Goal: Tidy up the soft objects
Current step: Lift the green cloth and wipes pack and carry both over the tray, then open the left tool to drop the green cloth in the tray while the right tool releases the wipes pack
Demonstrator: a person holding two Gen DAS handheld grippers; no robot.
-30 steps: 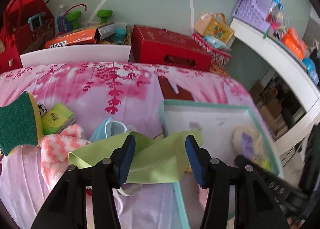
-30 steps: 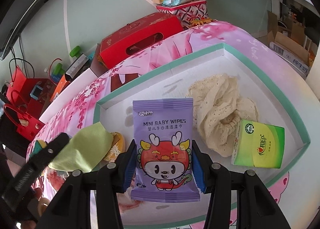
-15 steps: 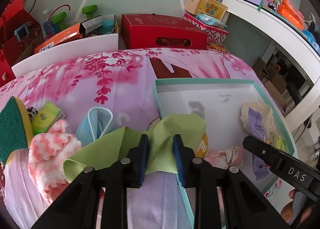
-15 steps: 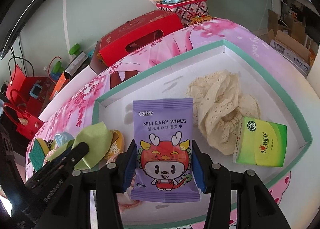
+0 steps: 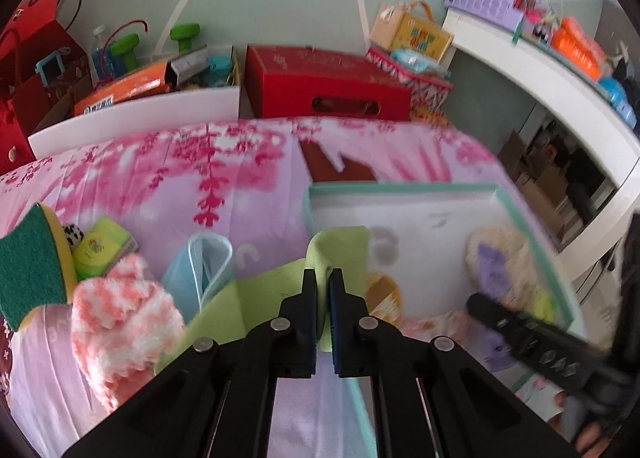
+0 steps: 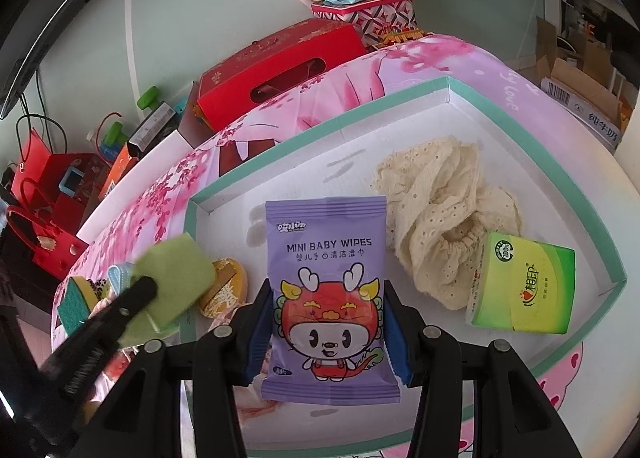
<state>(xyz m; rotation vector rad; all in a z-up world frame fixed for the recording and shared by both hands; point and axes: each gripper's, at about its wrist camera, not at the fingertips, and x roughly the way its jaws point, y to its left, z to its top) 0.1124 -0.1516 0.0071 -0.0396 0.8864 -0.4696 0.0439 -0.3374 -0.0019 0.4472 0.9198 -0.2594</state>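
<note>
My left gripper (image 5: 322, 278) has its jaws closing tight on a fold of the green cloth (image 5: 340, 244), just over the near-left corner of the teal-rimmed white tray (image 5: 400, 188). The same cloth (image 6: 172, 270) shows in the right wrist view at the tray's left edge. My right gripper (image 6: 328, 290) is shut on a purple baby wipes pack (image 6: 326, 234), held above the tray (image 6: 320, 126). A cream lace cloth (image 6: 436, 194), a green tissue pack (image 6: 524, 286) and an orange round item (image 6: 224, 290) lie in the tray.
On the pink floral cover left of the tray lie a blue face mask (image 5: 200, 270), a pink-white fluffy sock (image 5: 120, 322), a green-yellow sponge (image 5: 28, 258) and a small green pack (image 5: 100, 246). A red box (image 5: 324, 86) and a white bin (image 5: 136, 122) stand behind.
The left gripper's jaws went from wide apart to pinched on the green cloth, which is now bunched and lifted at the tray's corner. The right gripper and its wipes pack stayed put.
</note>
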